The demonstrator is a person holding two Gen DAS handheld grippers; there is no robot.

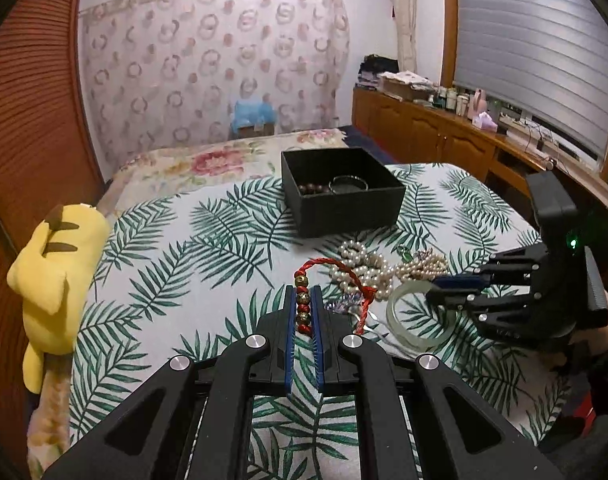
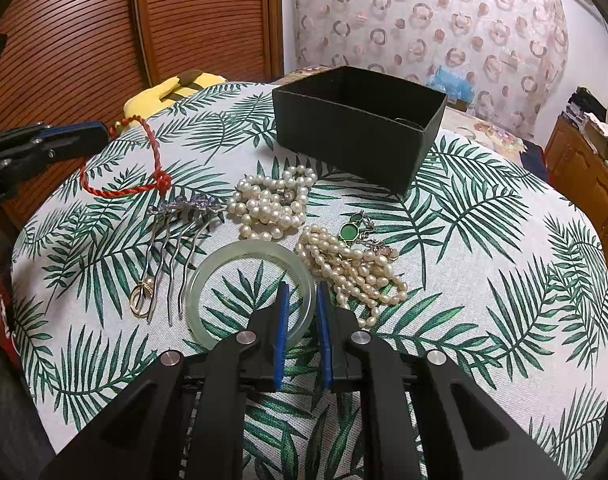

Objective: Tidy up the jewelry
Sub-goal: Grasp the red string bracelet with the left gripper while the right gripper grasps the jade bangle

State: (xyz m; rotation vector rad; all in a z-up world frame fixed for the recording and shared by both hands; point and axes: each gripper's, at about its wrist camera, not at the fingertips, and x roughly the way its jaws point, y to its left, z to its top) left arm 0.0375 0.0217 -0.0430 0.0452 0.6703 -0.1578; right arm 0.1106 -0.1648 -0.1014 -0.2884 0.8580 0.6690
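Note:
My left gripper (image 1: 304, 290) is shut on a red cord bracelet (image 1: 302, 300) with gold and red beads. It holds the beaded part above the leaf-print cloth, and the cord loop (image 2: 152, 148) hangs down towards the cloth. In the right wrist view the left gripper (image 2: 102, 136) comes in from the left edge. My right gripper (image 2: 302, 286) is shut on the right rim of a pale green jade bangle (image 2: 240, 250), which lies flat. An open black box (image 1: 343, 208) stands behind the pile, with brown beads (image 1: 313, 189) and a dark ring inside.
Two heaps of pearl strands (image 2: 272, 204) (image 2: 355, 268), a silver hair comb (image 2: 184, 216), a green pendant (image 2: 348, 233) and a gold ring (image 2: 140, 300) lie on the cloth. A yellow plush toy (image 1: 56, 264) sits at the left edge. A wooden sideboard (image 1: 443, 136) runs along the right.

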